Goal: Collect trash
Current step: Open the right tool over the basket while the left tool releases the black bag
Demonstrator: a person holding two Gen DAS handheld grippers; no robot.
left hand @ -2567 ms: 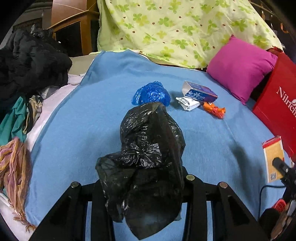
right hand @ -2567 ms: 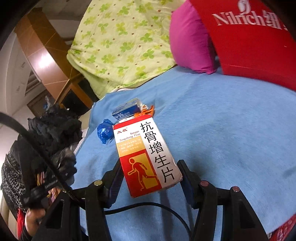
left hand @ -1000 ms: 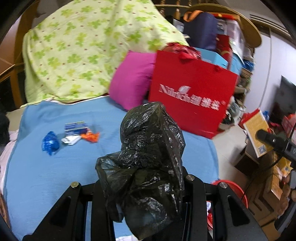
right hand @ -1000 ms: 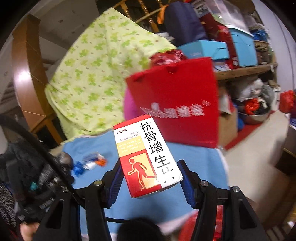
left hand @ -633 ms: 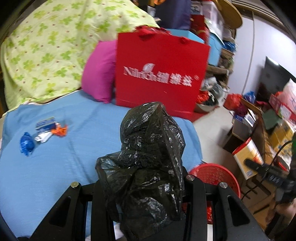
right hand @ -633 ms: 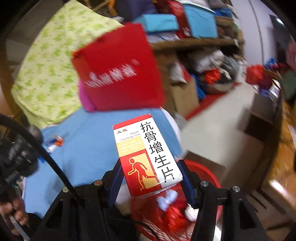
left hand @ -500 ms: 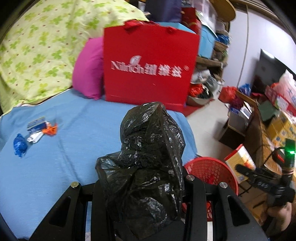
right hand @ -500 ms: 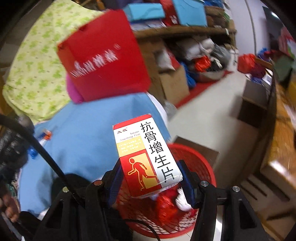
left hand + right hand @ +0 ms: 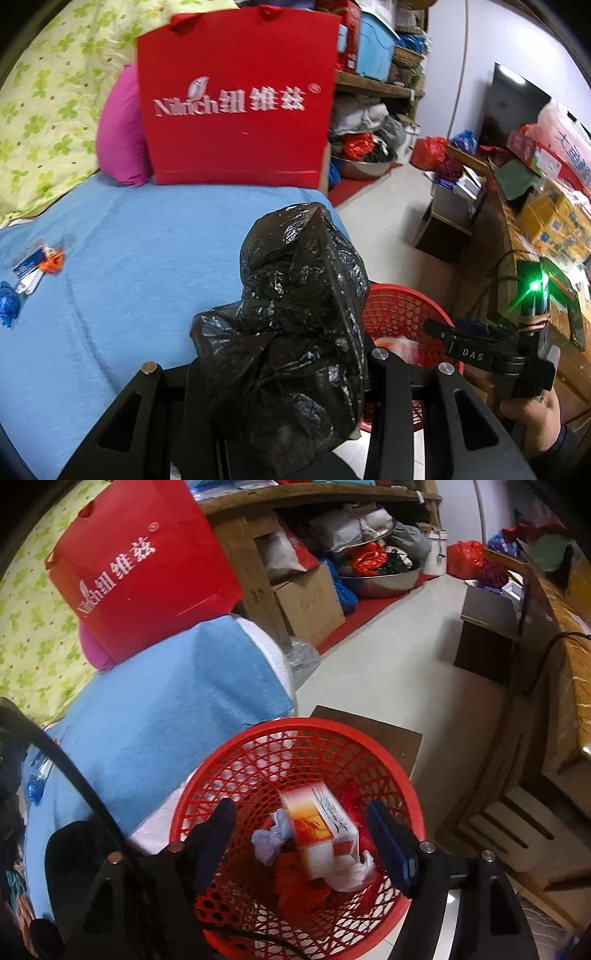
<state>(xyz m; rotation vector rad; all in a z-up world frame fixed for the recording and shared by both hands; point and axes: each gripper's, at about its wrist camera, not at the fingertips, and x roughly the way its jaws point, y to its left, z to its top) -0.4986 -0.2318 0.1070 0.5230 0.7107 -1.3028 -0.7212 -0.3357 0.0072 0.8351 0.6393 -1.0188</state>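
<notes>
My left gripper (image 9: 284, 369) is shut on a crumpled black plastic bag (image 9: 295, 295), above the edge of the blue bed cover (image 9: 147, 258) and beside the red mesh basket (image 9: 402, 306). My right gripper (image 9: 301, 821) hangs over the same basket (image 9: 229, 760) with its jaws opening. The red-and-white medicine box (image 9: 321, 827) has left the pads and lies blurred among wrappers inside the basket. Far back on the bed lie a blue wad (image 9: 7, 302), a small blue-white carton (image 9: 29, 258) and an orange wrapper (image 9: 53, 260).
A red paper bag (image 9: 236, 103) and a pink pillow (image 9: 118, 129) stand at the bed's far end. A brown stool (image 9: 388, 738) stands behind the basket, a wooden desk (image 9: 554, 701) to the right. Cardboard boxes (image 9: 310, 602) and bundles crowd the shelf.
Both grippers swung from the bed to the red basket and sank. The right jaws opened and the medicine box dropped into the basket. The left still grips the black bag.
</notes>
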